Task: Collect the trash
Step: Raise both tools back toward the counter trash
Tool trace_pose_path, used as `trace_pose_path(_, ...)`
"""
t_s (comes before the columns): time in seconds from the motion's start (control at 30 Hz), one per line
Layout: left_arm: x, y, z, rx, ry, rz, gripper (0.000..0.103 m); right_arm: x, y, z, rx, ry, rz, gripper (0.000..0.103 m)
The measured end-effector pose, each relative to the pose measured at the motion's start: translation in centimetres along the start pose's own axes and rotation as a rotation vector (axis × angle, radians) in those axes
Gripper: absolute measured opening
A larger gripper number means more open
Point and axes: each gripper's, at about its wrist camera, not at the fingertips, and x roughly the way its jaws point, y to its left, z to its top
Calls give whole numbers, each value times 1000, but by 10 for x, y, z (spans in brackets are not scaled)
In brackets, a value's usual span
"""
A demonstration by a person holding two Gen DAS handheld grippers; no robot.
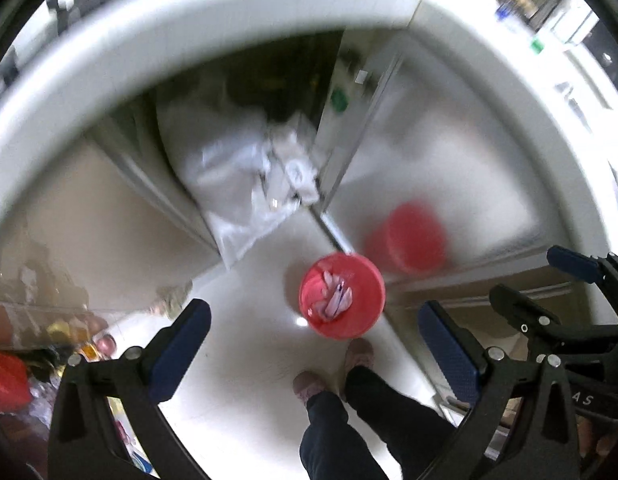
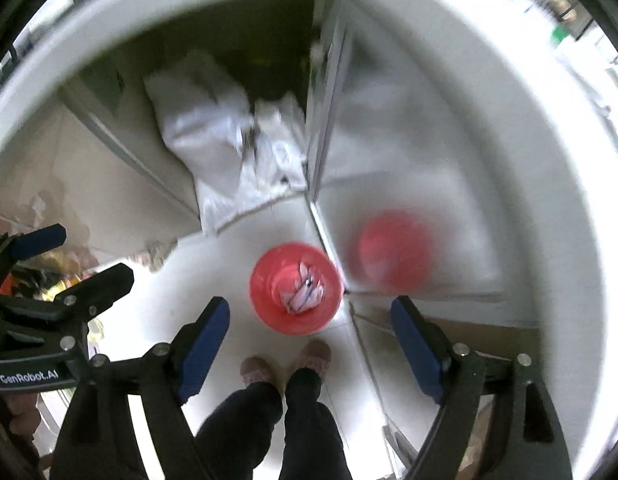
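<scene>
Red bin (image 1: 342, 295) stands on white floor (image 1: 245, 360) before the feet, holding what appears to be crumpled wrappers (image 1: 335, 298); left gripper (image 1: 315, 356) and right gripper (image 2: 311, 346) fingers apart, empty

The glossy white floor (image 1: 245, 312) carries a red bin (image 1: 342, 294) holding crumpled pale wrappers (image 1: 336, 295), close to the person's pink slippers (image 2: 287, 362), with a white plastic bag (image 1: 245, 172) slumped farther off between metal cabinet fronts.

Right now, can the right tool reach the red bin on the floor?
Probably yes, after lowering. The right tool is open and empty, the red bin sits straight ahead on bare floor, nothing between. It looks well below, though.
</scene>
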Motion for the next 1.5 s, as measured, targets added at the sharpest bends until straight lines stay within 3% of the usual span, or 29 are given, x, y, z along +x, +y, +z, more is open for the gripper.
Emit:
trace_pose_path(0.33,-149,-51,58,123,-209,0,103,-163,-33,16,94,-297,-23,81)
trace_pose_path(0.6,-191,-90,103,179,-298,-39,103,-221,-58,29,196,-421,-59,83)
trace_pose_path(0.83,-190,-121,149,214,-306,-35,103,-233,-95,56,246,-441,-93,88)
trace_pose_path(1.07,-156,-146,203,203,-248,-23,103,-228,-132,89,276,-427,-109,89)
trace_pose_path(1.5,-59,-166,307,120,-114,41,103,-150,-202,193,231,-271,-15,89)
